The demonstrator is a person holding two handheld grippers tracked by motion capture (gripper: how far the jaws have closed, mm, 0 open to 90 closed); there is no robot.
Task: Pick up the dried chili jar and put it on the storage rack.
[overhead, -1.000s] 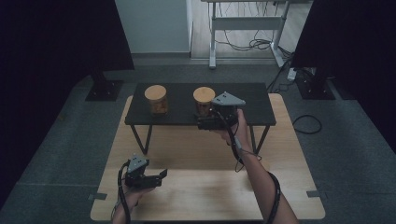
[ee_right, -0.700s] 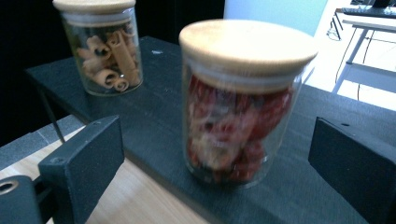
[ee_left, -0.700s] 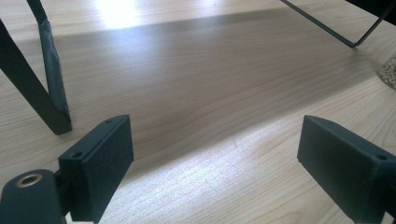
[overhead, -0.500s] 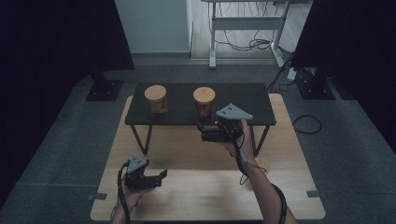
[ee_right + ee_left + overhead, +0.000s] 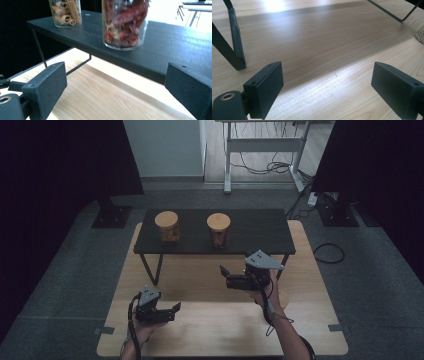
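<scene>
Two glass jars with wooden lids stand on a low black shelf [image 5: 260, 227]. The left jar [image 5: 166, 226] holds rolled brown sticks [image 5: 66, 12]. Red dried chillies fill the right jar [image 5: 218, 229], which I see close up [image 5: 125, 22]. My right gripper [image 5: 225, 276] hovers in front of the shelf's front edge, below the chilli jar, and is open and empty [image 5: 117, 75]. My left gripper [image 5: 175, 311] is low over the wooden board [image 5: 210, 325] at the near left, with its jaws wide apart and nothing between them [image 5: 327, 75].
The shelf stands on thin black wire legs [image 5: 234, 50] on the wooden board, which lies on grey carpet. A small round cork-like piece [image 5: 284, 298] lies on the board by the right hand. Dark stands and a desk frame are at the back.
My right gripper has drawn back from the chilli jar, toward the person and lower, in front of the shelf. The left gripper has stayed put.
</scene>
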